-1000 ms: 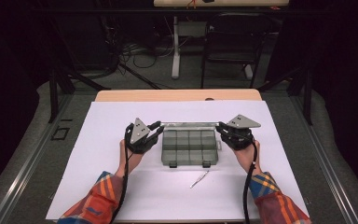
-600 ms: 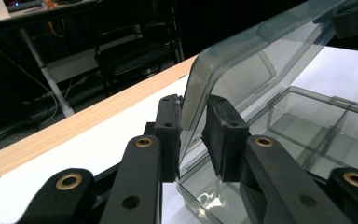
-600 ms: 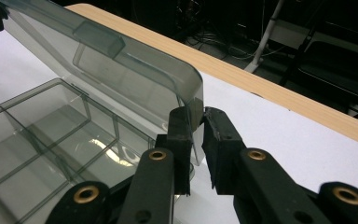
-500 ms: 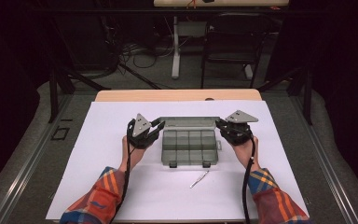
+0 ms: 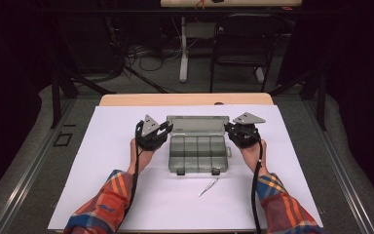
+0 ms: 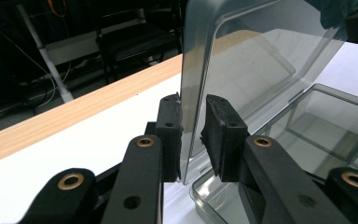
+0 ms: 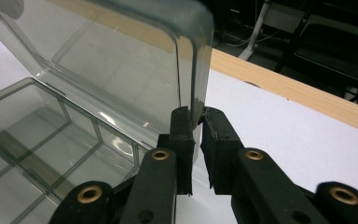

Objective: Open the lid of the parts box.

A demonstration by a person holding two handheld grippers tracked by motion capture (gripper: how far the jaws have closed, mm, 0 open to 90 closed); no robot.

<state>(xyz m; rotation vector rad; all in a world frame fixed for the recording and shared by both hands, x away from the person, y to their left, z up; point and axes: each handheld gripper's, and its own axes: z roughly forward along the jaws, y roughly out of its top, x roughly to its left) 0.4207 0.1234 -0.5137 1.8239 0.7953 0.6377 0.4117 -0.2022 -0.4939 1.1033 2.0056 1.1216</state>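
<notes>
A clear plastic compartment box (image 5: 197, 155) lies on the white sheet with its lid (image 5: 197, 123) swung up at the far side. My left gripper (image 5: 168, 127) is shut on the lid's left edge. In the left gripper view the lid's rim (image 6: 193, 70) stands upright between the two pads of that gripper (image 6: 193, 107), with the box's compartments (image 6: 317, 126) to the right. My right gripper (image 5: 228, 127) is shut on the lid's right edge. The right gripper view has the lid's corner (image 7: 191, 60) pinched in that gripper (image 7: 198, 114), above several empty compartments (image 7: 28, 130).
A thin metal tool (image 5: 208, 186) lies on the white sheet (image 5: 102, 161) just in front of the box. The wooden table edge (image 5: 185, 99) runs along the far side. A chair (image 5: 243, 44) and cables stand on the floor beyond.
Both grippers have shifted a little toward the far side with the lid's edges between their jaws, and the lid has swung further up and back.
</notes>
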